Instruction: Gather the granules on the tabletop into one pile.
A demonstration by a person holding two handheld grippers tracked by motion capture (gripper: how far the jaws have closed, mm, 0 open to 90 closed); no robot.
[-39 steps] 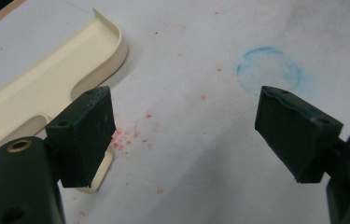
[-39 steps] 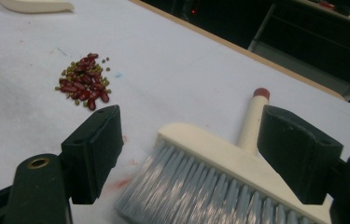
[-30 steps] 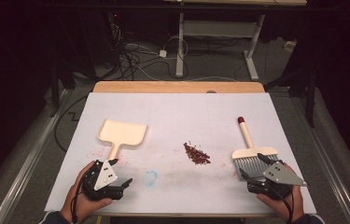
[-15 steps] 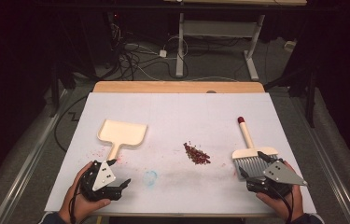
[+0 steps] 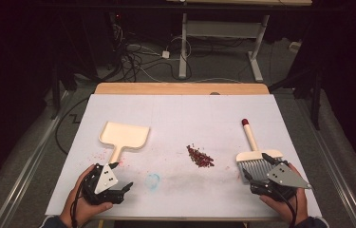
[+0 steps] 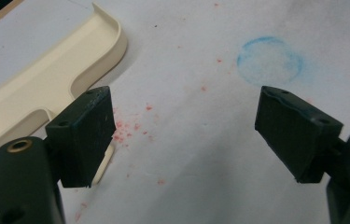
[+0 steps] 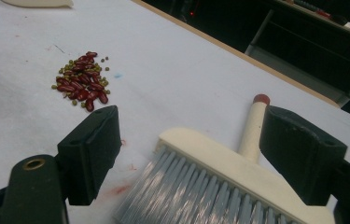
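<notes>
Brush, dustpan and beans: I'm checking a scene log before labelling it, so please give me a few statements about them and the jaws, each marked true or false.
1. The brush lies with its bristles toward the person. True.
2. The right gripper is shut on the brush. False: its jaws stand open, bristles between them.
3. The beans lie between the dustpan and the brush. True.
4. The beans are in the dustpan. False: they sit on the white table.
5. The left gripper has open jaws beside the dustpan's handle. True.
</notes>
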